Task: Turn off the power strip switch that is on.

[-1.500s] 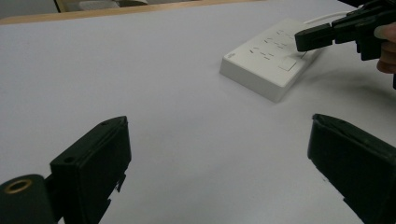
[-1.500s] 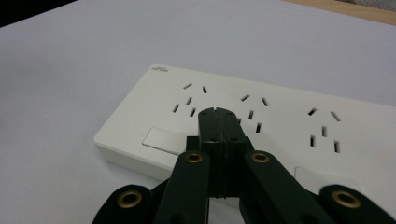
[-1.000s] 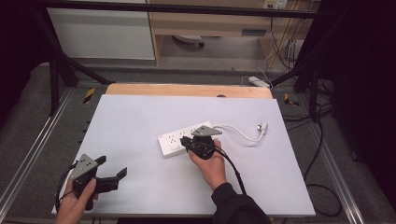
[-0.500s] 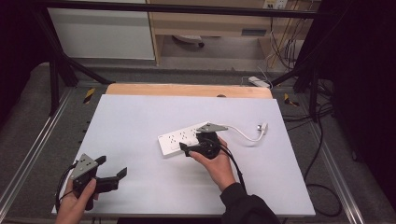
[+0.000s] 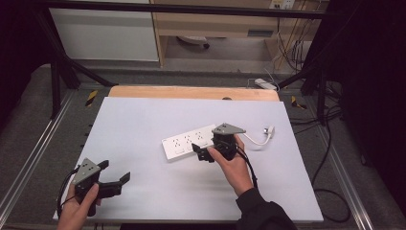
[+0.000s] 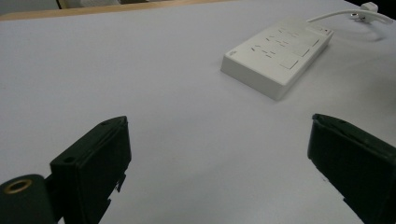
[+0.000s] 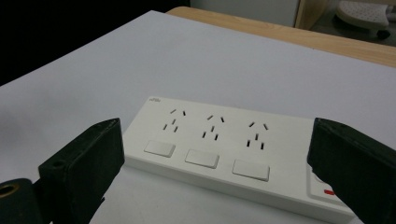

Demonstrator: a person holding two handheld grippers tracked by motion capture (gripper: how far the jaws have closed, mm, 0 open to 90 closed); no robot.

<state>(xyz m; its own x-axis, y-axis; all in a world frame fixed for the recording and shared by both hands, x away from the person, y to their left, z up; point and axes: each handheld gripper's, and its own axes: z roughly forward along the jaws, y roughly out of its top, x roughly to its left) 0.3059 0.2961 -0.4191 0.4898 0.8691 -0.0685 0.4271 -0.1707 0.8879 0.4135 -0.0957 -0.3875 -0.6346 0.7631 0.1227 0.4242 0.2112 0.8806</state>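
White power strip (image 5: 191, 142) lies crosswise just ahead of the right gripper (image 5: 203, 152) (the nearer one), whose jaws have just been opening wide, empty.

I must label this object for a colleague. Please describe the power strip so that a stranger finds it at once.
On the white table, look right of the middle, just beyond the right hand-held gripper. The white power strip lies flat there: three socket groups, three square buttons, and a white cable trailing right.

White power strip (image 5: 191, 143) lies flat, slanted, at centre frame in the high view; three sockets, three switches beneath them; its white cord (image 5: 256, 140) curls toward the right.
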